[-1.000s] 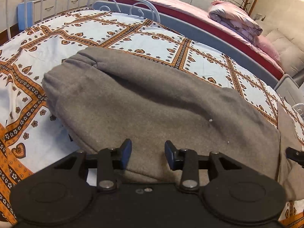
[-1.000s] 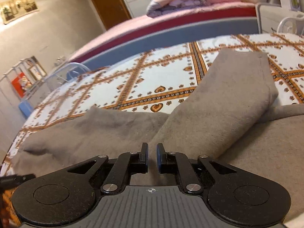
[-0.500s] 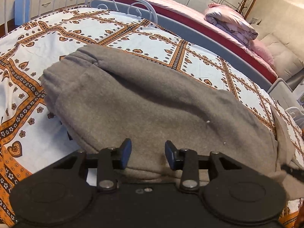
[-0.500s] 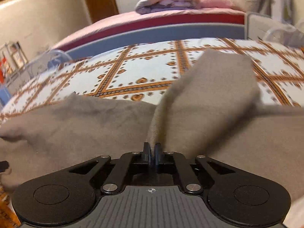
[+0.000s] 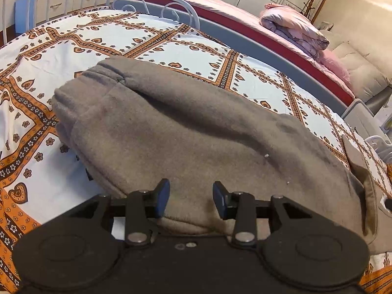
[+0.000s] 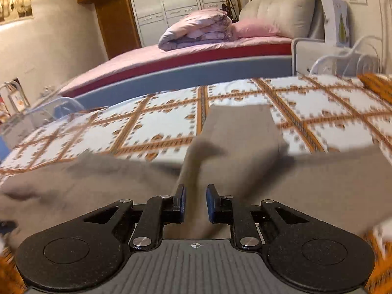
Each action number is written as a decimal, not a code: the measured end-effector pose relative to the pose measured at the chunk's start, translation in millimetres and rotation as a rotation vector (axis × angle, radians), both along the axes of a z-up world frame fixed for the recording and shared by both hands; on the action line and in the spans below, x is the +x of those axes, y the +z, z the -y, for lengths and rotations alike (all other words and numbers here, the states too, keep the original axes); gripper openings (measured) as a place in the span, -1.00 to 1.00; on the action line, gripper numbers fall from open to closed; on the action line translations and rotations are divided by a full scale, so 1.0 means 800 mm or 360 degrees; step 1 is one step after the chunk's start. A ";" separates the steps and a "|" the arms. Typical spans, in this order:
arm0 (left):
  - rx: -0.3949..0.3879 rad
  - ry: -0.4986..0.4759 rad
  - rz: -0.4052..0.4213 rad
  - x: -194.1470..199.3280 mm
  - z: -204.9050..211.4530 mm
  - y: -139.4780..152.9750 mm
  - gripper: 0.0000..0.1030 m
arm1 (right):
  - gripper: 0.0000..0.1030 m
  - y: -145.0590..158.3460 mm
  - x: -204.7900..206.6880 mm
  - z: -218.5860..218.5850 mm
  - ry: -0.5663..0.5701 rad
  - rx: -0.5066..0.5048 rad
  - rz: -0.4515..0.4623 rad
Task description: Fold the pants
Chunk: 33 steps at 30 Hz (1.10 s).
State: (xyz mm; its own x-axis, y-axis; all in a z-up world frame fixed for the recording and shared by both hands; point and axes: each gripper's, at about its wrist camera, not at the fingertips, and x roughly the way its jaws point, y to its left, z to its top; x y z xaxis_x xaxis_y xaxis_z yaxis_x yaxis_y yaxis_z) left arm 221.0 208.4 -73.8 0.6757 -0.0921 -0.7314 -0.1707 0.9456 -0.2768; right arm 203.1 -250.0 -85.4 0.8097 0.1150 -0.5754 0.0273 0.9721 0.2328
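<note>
Now folding grey pants on patterned bed.
Left hand-held gripper parted above fabric; right hand-held gripper just reopened, astride a fold.

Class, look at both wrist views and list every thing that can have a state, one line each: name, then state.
Grey pants: partly folded, lying on the bedsheet.
Pant leg: raised, slack between the right tongs' pads.
Left tongs: open above the cloth.
Right tongs: just been opening, pads apart.
Pink quilt: folded.
</note>
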 end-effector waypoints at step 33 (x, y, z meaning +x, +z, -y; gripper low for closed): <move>0.0056 0.0004 0.0008 0.000 0.005 0.002 -0.40 | 0.02 -0.036 0.028 0.188 -0.0396 0.0400 -0.0106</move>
State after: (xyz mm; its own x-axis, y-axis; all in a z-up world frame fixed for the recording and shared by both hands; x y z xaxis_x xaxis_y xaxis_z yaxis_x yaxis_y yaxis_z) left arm 221.2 204.6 -72.4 0.6795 -0.0651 -0.7307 -0.1715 0.9544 -0.2445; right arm 225.8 -400.1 -114.1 0.7924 0.0633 -0.6067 0.2794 0.8464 0.4533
